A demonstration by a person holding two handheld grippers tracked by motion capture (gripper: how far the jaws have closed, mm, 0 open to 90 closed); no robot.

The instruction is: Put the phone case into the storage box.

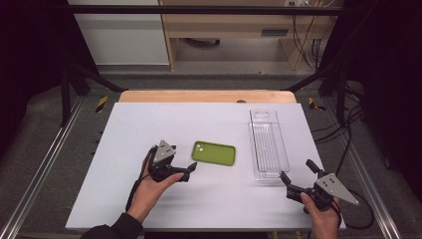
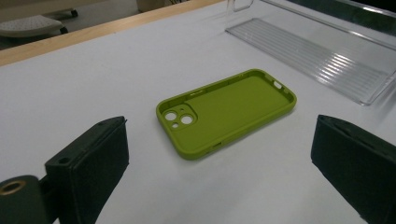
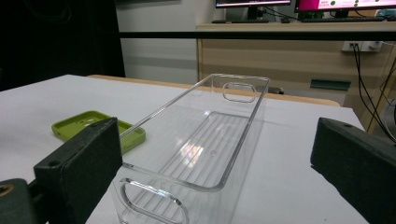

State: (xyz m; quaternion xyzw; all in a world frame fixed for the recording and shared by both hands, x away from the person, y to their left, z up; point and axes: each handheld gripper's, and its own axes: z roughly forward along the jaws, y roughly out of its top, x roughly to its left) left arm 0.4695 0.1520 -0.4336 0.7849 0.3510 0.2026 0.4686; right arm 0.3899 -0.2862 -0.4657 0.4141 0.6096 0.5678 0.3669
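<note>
Your left gripper (image 1: 190,168) sits just left of the green phone case (image 1: 214,153), jaws wide apart, nothing between the pads. In the left gripper view the case (image 2: 227,111) lies ahead, centred between the two black jaws and clear of both, no contact.

Case: flat on the white table (image 1: 149,124), open side up, camera cutout end toward your left gripper, long axis running left-right in the high view. Roughly mid-table, slightly toward your side.

Clear plastic bin (image 1: 267,144): to the right of the case, near but apart from it, long axis running away from you. Ribbed floor, handle cutout in each end wall, nothing inside. In the right gripper view the bin (image 3: 210,140) stands directly ahead w/ its near end wall between the jaws; case (image 3: 95,126) shows beyond the left jaw, beside the bin's long wall.

Your right gripper (image 1: 298,177) is at the near right corner of the table, just short of the bin's near end, jaws spread wide, holding nothing. Can't tell whether a jaw tip touches the bin wall.

Your left hand (image 1: 152,186) comes in from the bottom edge, right hand (image 1: 323,214) likewise at the right. Cable trails off the right gripper toward the table edge.
</note>
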